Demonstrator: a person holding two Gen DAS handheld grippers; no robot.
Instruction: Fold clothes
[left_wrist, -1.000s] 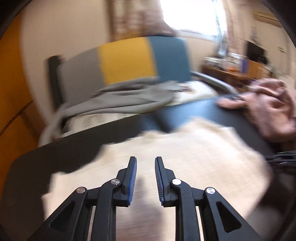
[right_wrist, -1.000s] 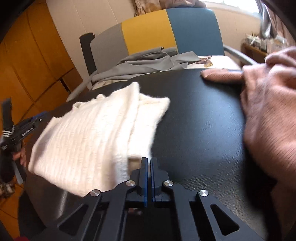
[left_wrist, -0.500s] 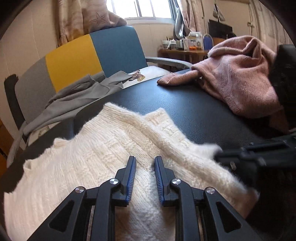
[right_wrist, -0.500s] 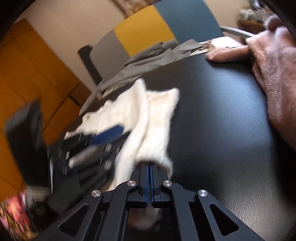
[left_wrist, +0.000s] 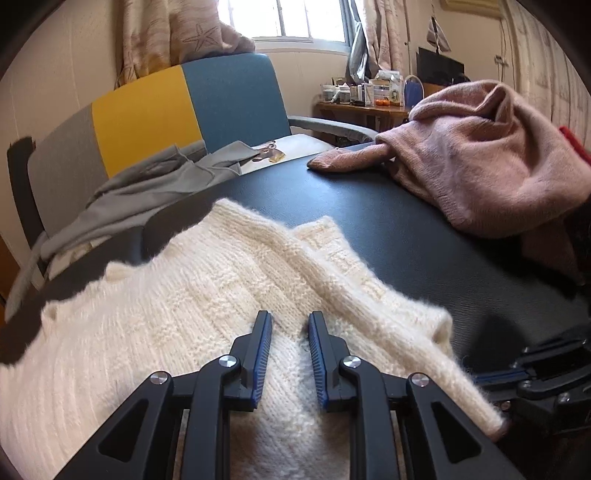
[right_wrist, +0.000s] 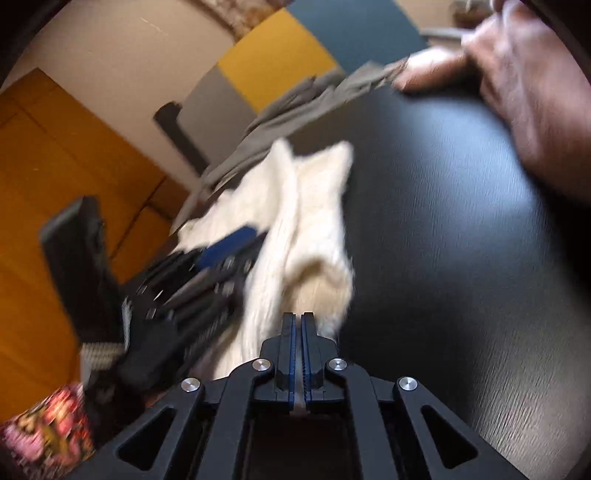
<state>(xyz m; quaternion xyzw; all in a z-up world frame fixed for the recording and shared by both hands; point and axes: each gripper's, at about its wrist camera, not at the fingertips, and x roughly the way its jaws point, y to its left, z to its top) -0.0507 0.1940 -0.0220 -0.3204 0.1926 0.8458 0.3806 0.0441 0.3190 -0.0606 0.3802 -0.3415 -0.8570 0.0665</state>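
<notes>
A cream knit sweater (left_wrist: 207, 317) lies partly folded on the black table (left_wrist: 376, 225). My left gripper (left_wrist: 290, 321) is open, its fingers hovering just over the sweater's middle. My right gripper (right_wrist: 297, 321) is shut on the sweater's near corner (right_wrist: 317, 266) and holds it at the table's right side; it shows in the left wrist view (left_wrist: 532, 373) at the lower right. The left gripper appears blurred in the right wrist view (right_wrist: 207, 273), on the sweater's left.
A pink sweater (left_wrist: 480, 162) is heaped at the table's far right. A grey garment (left_wrist: 147, 188) lies on the grey, yellow and blue chair (left_wrist: 177, 110) behind the table. A cluttered desk (left_wrist: 365, 99) stands under the window.
The left gripper swung over the cream sweater and settled above its middle. The right gripper, still shut on the sweater's corner, drew it nearer and is moving, blurring its view.
</notes>
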